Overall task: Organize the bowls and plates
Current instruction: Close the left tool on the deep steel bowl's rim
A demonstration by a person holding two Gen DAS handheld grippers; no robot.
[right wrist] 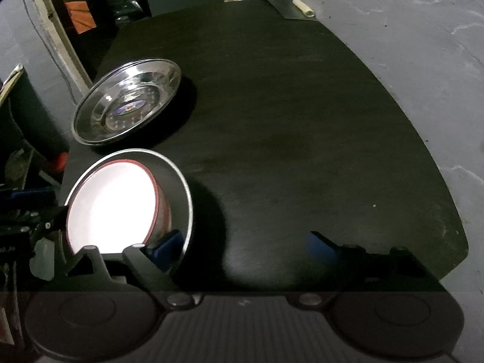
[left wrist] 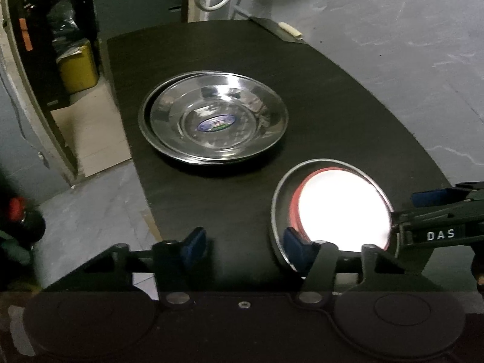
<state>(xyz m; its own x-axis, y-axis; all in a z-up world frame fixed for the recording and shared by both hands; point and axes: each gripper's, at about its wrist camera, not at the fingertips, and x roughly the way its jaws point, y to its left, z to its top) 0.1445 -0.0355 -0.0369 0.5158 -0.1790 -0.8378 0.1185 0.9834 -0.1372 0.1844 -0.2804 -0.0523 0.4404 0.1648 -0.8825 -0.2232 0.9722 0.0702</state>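
Note:
Two stacked steel plates [left wrist: 213, 119] sit on the black table [left wrist: 332, 106]; they also show in the right wrist view [right wrist: 127, 103]. Nearer me a red bowl with a white inside [left wrist: 341, 208] sits nested in a steel bowl [left wrist: 279, 193], seen too in the right wrist view [right wrist: 112, 208], [right wrist: 181, 187]. My left gripper [left wrist: 245, 243] is open, its right finger [left wrist: 295, 243] at the steel bowl's near rim. My right gripper [right wrist: 245, 243] is open, its left finger [right wrist: 166, 243] at the bowl's right rim. The right gripper's tip [left wrist: 429, 198] shows beside the bowls.
A dark tray with a pale roll [right wrist: 304, 7] lies at the table's far edge. A yellow box [left wrist: 78, 66] and dark shelving [left wrist: 45, 30] stand left of the table. Grey floor [left wrist: 408, 45] lies on the right; the table's right half [right wrist: 302, 121] is bare.

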